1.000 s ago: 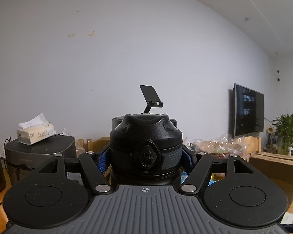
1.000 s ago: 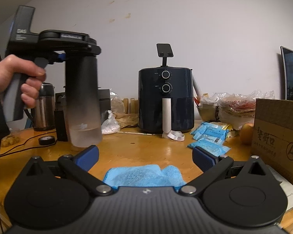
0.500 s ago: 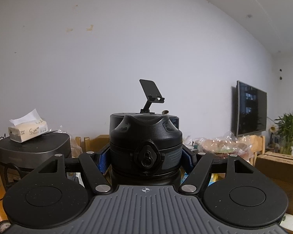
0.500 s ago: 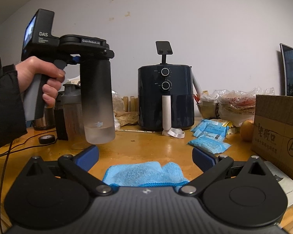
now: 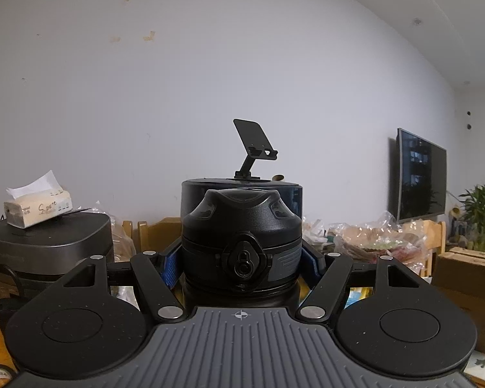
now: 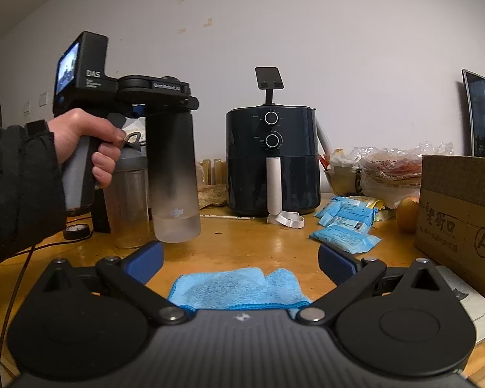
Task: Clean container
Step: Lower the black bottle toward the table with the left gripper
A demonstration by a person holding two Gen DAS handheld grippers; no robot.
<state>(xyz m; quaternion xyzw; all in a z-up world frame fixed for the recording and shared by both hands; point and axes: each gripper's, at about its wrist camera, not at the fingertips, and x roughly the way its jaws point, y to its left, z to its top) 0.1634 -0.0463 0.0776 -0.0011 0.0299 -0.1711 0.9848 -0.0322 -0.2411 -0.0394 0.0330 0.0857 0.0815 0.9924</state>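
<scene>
We record the right tongs (image 6: 241, 257) with jaws wide apart and nothing between them, low over the wooden surface (image 6: 242, 242). A folded blue cloth (image 6: 236, 287) lies on the surface directly beneath and between those jaws. Left of the cloth and slightly farther off, the left tongs (image 5: 241, 260) are clamped on the black lid of the bottle (image 6: 173, 174), blue pads pressing both sides of the lid. The bottle hangs upright, lifted clear of the surface, its body dark at the top and fading to frosted clear at the base. A hand (image 6: 87, 139) in a dark sleeve grips the handle of the left tongs. Just behind the bottle stands a second, clear bottle (image 6: 126, 194). Right of the cloth lie blue packets (image 6: 344, 236) and a cardboard box (image 6: 462, 213). Beyond the cloth, near the wall, stands a dark air fryer (image 6: 271, 161).
</scene>
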